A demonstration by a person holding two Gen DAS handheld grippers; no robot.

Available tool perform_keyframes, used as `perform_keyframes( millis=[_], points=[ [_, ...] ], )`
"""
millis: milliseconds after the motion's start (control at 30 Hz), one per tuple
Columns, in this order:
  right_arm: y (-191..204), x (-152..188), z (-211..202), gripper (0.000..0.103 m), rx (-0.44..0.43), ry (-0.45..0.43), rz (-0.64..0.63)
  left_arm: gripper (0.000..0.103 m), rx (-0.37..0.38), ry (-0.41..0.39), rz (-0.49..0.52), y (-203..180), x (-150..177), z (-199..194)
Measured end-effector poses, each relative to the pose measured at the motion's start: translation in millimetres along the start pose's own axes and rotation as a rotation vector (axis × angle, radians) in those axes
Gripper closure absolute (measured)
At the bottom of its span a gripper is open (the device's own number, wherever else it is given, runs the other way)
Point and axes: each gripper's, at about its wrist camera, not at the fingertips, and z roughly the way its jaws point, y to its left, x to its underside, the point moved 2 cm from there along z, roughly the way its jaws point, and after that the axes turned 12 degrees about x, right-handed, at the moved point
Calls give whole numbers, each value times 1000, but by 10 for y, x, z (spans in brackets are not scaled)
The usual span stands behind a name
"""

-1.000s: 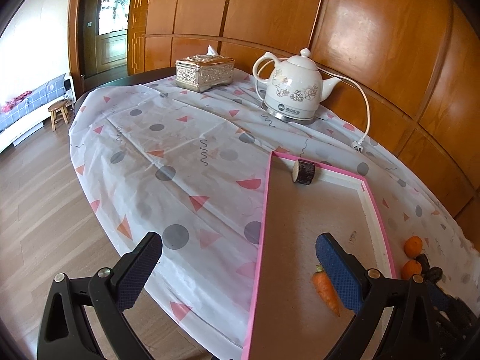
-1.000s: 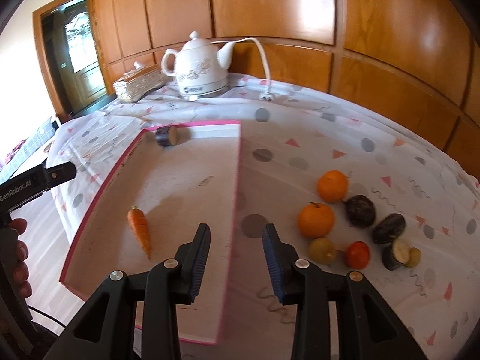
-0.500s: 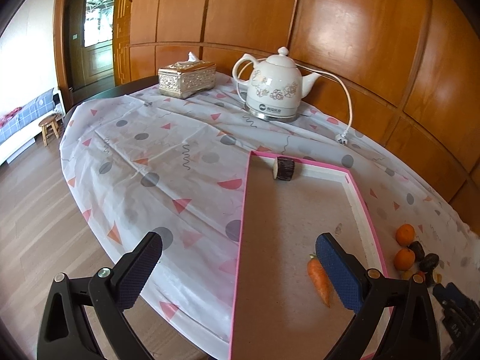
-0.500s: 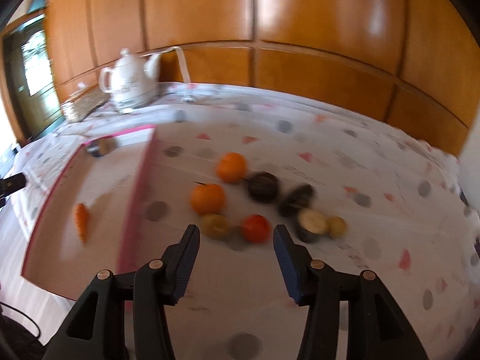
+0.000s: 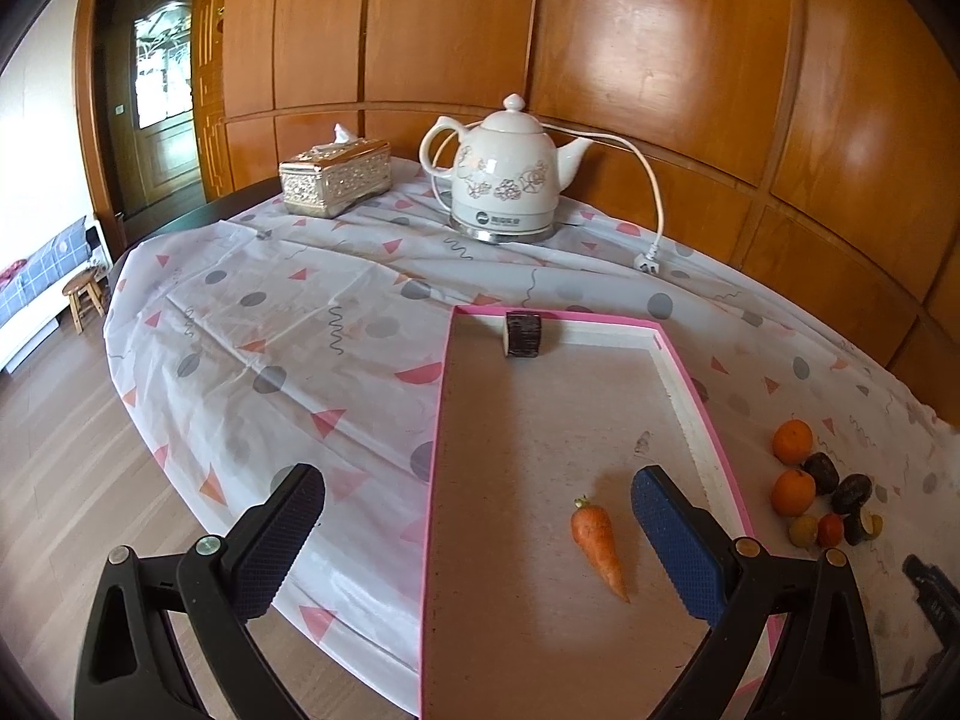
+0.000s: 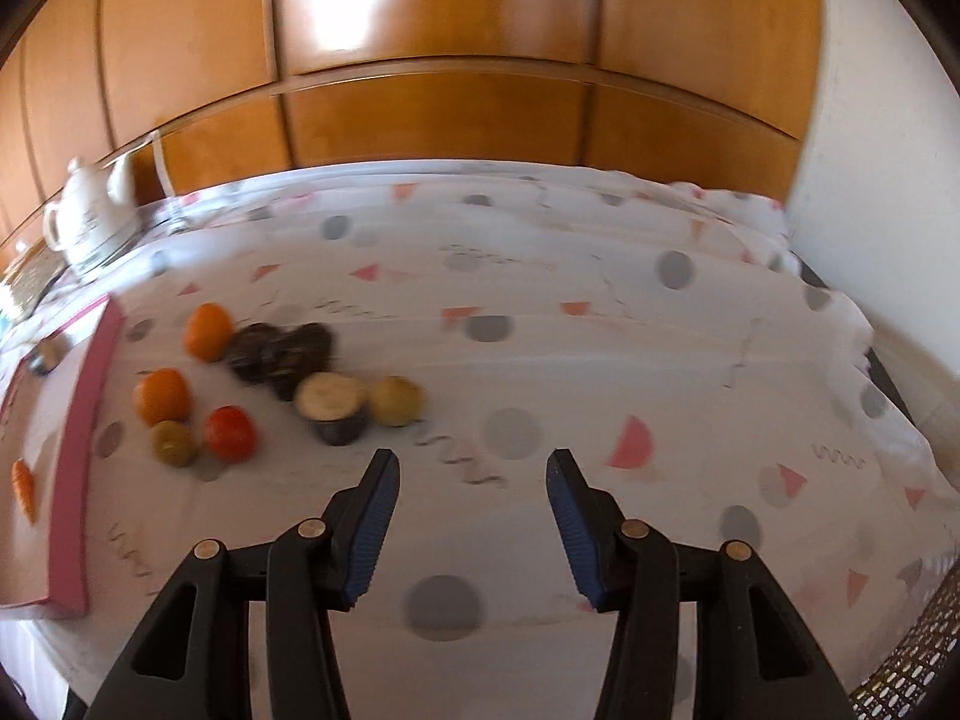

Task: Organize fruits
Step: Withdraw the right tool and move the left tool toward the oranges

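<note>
The tray (image 5: 684,387) is the sorting spot: a carrot (image 5: 598,545) already lies inside, while the loose fruits (image 6: 270,384) wait just beside it on the cloth. Both the left gripper (image 5: 474,516) and right gripper (image 6: 473,489) stand open and empty. The kettle (image 5: 503,180) logo seems unreadable.
</note>
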Motion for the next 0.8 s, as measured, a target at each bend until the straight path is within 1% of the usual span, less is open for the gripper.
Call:
perform_keyframes(
  millis=[167, 400, 533, 667, 800],
  points=[
    [-227, 9, 83, 51, 52, 6, 50, 0, 20, 6, 45, -134, 5, 16],
    [-523, 80, 249, 51, 150, 34, 117, 0, 101, 16, 127, -400, -15, 38],
    [-673, 101, 368, 51, 194, 48, 151, 0, 153, 38, 188, -612, -16, 97],
    [-784, 138, 451, 51, 220, 60, 174, 0, 223, 60, 254, -853, -15, 145],
    [-830, 173, 497, 51, 238, 62, 178, 0, 300, 101, 279, -1050, 4, 218]
  ],
)
